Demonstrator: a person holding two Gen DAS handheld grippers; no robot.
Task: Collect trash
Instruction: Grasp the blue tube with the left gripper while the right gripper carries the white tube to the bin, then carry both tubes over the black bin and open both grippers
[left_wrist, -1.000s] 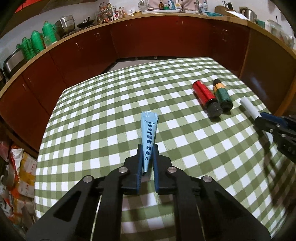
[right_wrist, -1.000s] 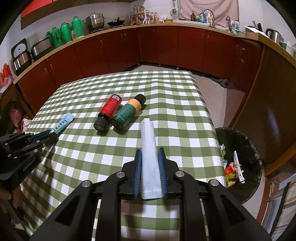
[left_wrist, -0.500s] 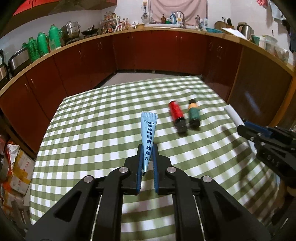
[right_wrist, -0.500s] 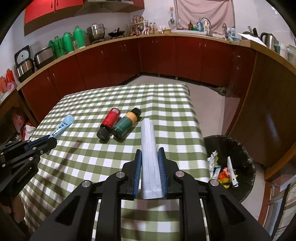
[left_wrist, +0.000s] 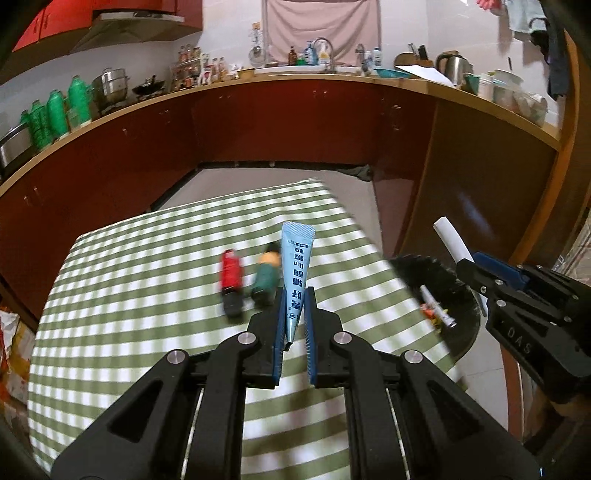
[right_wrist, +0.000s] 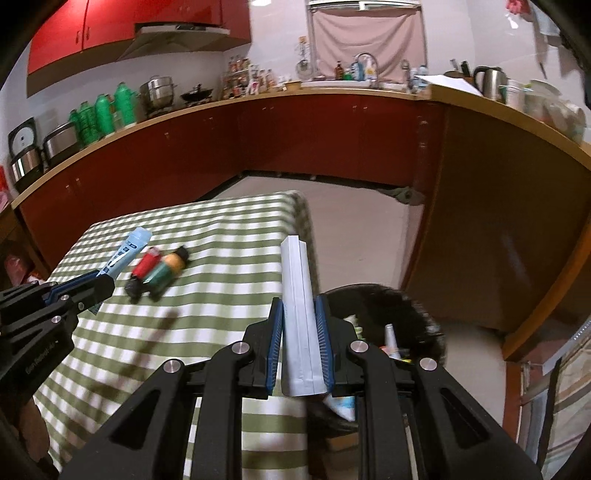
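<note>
Jaws of both grippers clamp trash: blue tube (left_wrist: 295, 273) and white packet (right_wrist: 298, 314) point forward.

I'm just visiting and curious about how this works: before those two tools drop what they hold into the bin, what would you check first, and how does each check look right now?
1. Left tool has a firm grip on the blue tube: ok, clamped at its narrow end.
2. Right tool holds the white tube: ok, pinched between both pads.
3. Bin is open and has room: ok, some trash inside, not full.
4. Right tool is over the bin: cannot tell, it sits near the rim.
5. Left tool is over the bin: not ok, it is above the tablecloth.
6. Table cleared: not ok, red bottle and green bottle remain.
</note>
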